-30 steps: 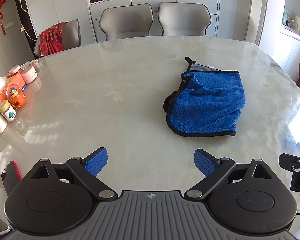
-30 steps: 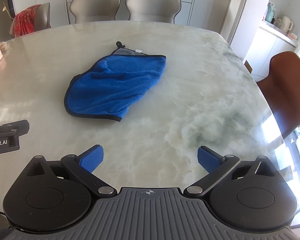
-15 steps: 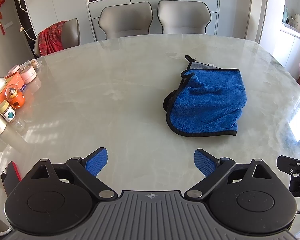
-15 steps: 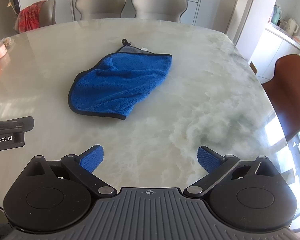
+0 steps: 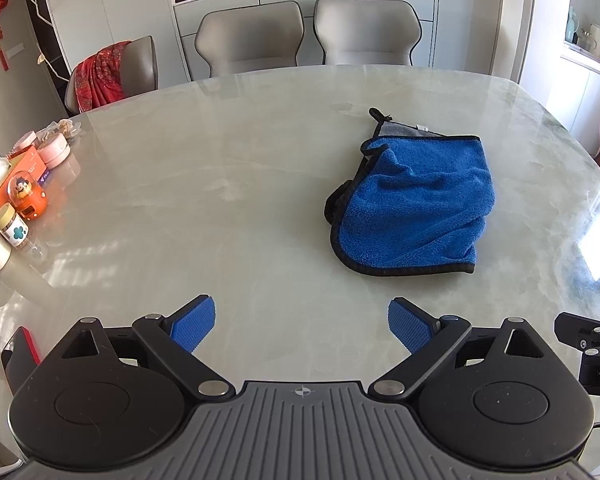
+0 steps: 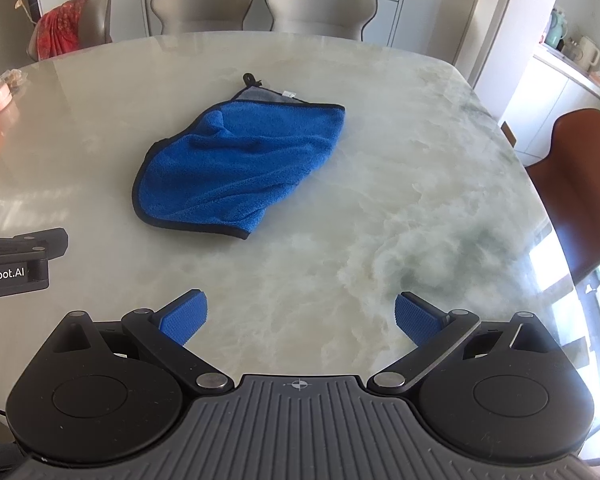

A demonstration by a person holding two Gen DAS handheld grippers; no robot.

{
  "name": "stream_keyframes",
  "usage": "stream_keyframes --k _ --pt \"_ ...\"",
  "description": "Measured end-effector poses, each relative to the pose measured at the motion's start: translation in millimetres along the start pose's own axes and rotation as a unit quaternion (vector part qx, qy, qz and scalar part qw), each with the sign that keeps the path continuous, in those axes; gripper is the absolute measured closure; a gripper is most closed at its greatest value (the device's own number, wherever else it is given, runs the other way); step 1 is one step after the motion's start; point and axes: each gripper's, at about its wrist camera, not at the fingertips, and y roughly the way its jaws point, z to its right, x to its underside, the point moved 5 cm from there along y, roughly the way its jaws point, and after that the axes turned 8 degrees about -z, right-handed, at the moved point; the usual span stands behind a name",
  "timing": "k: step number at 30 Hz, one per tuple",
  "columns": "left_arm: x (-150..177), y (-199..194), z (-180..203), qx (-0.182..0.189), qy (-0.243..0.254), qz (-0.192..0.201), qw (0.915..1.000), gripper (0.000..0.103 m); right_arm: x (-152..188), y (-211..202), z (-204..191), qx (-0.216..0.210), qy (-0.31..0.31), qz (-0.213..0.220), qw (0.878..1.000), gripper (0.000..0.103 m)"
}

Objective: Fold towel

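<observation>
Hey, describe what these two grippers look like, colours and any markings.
Both the left gripper and right gripper are black, with round hubs, a ribbed grey centre plate and blue textured finger pads. White lettering ending "Robot.AI" marks the left gripper's side in the right wrist view.

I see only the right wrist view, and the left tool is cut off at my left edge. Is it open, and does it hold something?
Observer: The left tool is open and holds nothing; bare table shows between its pads.
Operator: What stands on the far left side, outside my picture?
Observer: An orange toy with a cartoon figure under a clear dome, and beside it a small jar with a clover label.
Operator: Is anything close to the left tool?
Observer: A dark flat item with a red edge, perhaps a phone, lies at the near table edge just left of it.
</observation>
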Motion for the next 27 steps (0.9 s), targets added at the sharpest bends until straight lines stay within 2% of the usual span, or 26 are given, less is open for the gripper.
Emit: stream_keyframes --k 10,16,21,27 --pt "-6 1 -1 -0.002 0.001 -0.006 1.0 0.007 -5 3 -3 -0.018 -0.014 0.006 1.0 0.002" --pt "-11 3 -1 -0.006 0.009 -0.009 0.9999 0.007 -16 -4 3 -0.038 -0.057 0.046 0.997 0.002" --pt "-18 7 -1 -0.011 0.006 -0.019 0.9997 0.007 -35 -6 14 -0.023 -0.096 0.07 0.993 0.002" --pt "-27 11 -3 -0.012 -0.001 -0.025 0.9996 0.007 -61 -8 22 -0.026 -0.123 0.08 0.989 0.002"
